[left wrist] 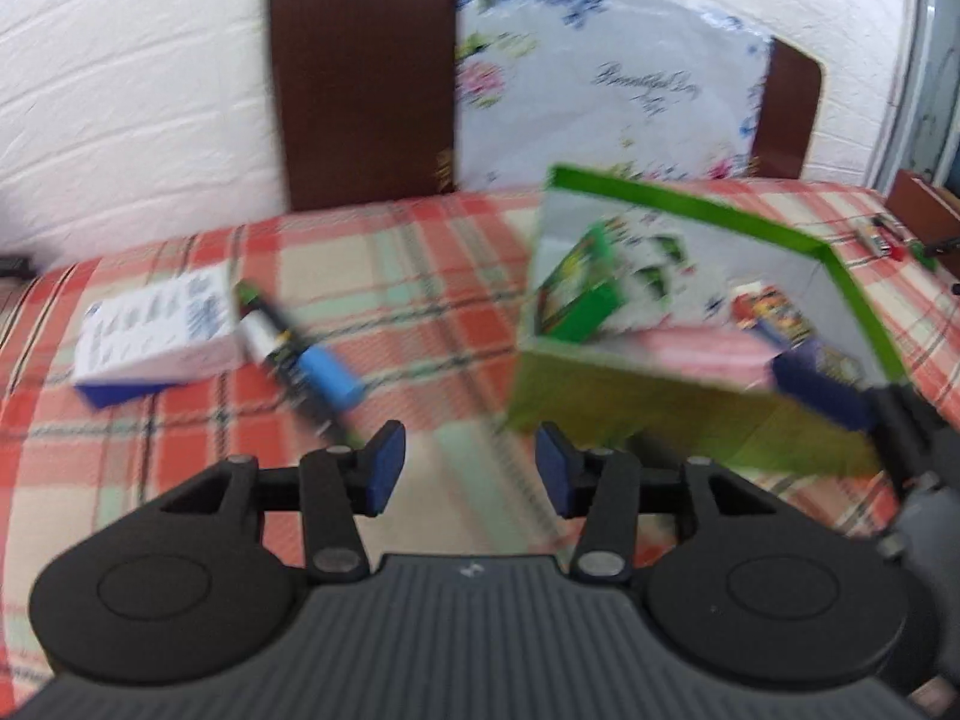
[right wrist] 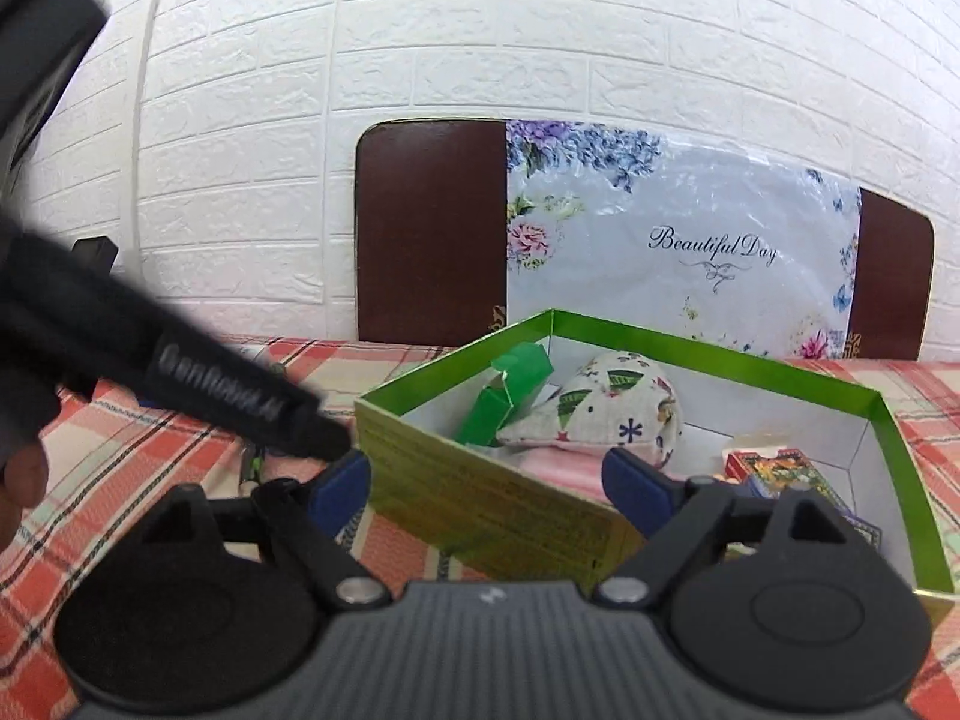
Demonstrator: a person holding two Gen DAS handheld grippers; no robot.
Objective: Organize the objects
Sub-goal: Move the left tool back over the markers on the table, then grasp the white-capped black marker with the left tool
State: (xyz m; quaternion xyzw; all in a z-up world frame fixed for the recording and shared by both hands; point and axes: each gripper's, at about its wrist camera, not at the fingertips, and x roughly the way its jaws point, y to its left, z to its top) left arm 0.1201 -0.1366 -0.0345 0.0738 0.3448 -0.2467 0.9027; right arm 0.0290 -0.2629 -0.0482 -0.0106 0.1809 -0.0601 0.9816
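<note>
A green-rimmed cardboard box (left wrist: 690,414) sits on the plaid tablecloth and also shows in the right wrist view (right wrist: 498,504). Inside lie a green carton (right wrist: 510,399), a leaf-print fabric pouch (right wrist: 606,414) and a colourful card pack (right wrist: 774,471). A white and blue box (left wrist: 156,330) and a tube with a blue cap (left wrist: 300,354) lie on the cloth to the left. My left gripper (left wrist: 471,468) is open and empty above the cloth, between the tube and the box. My right gripper (right wrist: 486,480) is open, its jaws straddling the box's near wall.
A brown board with a floral "Beautiful Day" sheet (right wrist: 678,252) leans against the white brick wall behind the table. The left gripper's body (right wrist: 180,372) crosses the right wrist view at left. Small items (left wrist: 894,240) lie at the table's far right.
</note>
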